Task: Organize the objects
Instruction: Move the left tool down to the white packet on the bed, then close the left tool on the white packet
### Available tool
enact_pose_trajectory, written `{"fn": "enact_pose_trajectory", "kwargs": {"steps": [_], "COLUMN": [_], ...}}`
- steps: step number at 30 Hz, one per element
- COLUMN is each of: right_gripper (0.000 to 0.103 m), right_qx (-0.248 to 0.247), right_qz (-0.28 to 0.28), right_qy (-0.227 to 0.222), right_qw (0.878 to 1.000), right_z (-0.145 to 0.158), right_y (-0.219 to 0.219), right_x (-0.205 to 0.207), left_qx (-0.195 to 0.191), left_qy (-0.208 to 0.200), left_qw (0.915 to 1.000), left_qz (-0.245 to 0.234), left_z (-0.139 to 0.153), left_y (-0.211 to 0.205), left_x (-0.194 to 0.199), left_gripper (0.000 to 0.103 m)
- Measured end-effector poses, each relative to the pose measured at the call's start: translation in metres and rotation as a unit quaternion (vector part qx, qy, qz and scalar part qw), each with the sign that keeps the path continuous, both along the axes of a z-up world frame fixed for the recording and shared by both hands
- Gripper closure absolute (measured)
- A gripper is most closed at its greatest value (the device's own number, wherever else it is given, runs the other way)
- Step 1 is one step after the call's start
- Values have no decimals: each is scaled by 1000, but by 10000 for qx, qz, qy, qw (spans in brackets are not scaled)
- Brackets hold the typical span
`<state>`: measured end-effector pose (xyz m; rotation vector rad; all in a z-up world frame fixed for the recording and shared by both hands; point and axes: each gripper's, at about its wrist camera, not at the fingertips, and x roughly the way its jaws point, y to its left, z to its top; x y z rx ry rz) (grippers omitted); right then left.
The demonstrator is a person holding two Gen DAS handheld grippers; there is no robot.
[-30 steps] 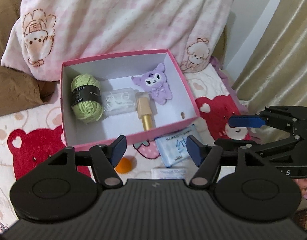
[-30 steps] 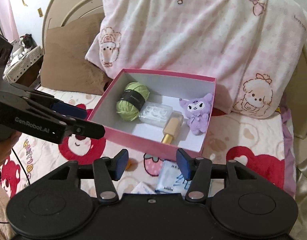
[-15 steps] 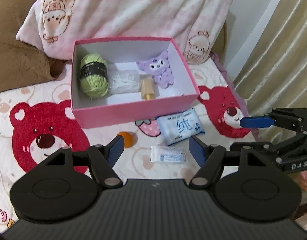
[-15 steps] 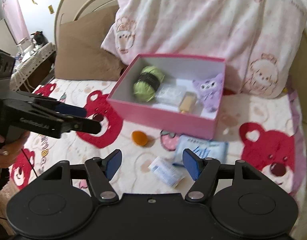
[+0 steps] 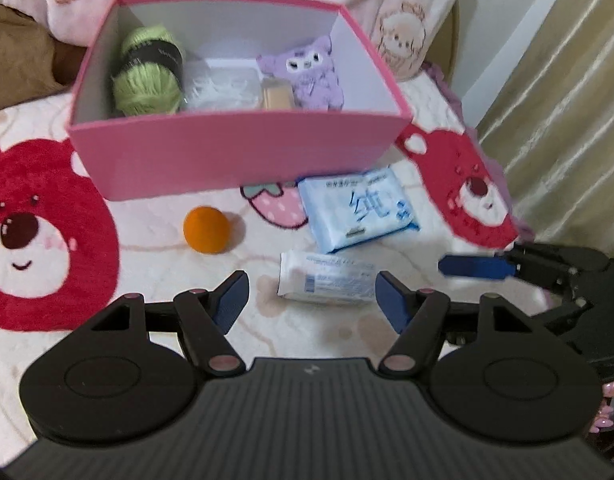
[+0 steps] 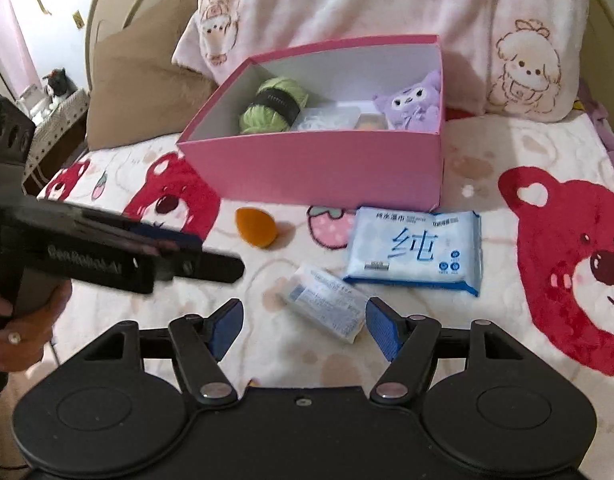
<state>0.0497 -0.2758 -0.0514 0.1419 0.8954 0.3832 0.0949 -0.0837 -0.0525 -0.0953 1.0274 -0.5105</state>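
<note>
A pink box (image 5: 235, 160) (image 6: 315, 168) stands on the bear-print blanket. It holds green yarn (image 5: 147, 76), a clear case (image 5: 223, 92), a beige bottle (image 5: 277, 98) and a purple plush (image 5: 311, 76). In front of it lie an orange sponge (image 5: 206, 230) (image 6: 255, 228), a blue wipes pack (image 5: 355, 208) (image 6: 415, 252) and a small white packet (image 5: 327, 284) (image 6: 327, 304). My left gripper (image 5: 311, 304) hangs open over the small packet, its jaws closing slightly without touching it. My right gripper (image 6: 303, 324) is open just short of the same packet.
A pink checked pillow (image 6: 387, 0) leans behind the box, a brown pillow (image 6: 139, 88) to its left. Curtains (image 5: 567, 100) hang at the bed's right edge. A hand (image 6: 19, 328) holds the left gripper's body (image 6: 87, 252) over the blanket's left side.
Both grippers have come down and drawn nearer to the loose items in front of the box. The right gripper's jaws have spread wider. Nothing on the blanket has moved.
</note>
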Motion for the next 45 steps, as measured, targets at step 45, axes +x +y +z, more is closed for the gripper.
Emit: {"fn": "enact_pose_trajectory", "kwargs": {"steps": [45], "right_gripper": [25], "right_qx": [-1571], "right_qz": [-428], "right_qy": [-228], "right_qw": [9864], "right_z": [-70], "right_y": [65], "right_x": [-7], "left_qx": [-1228], "left_qy": [855], "left_qw": [9886], "left_qz": [-144], "left_z": [-82], "left_y": [6], "left_x": [20], "left_gripper": [70]}}
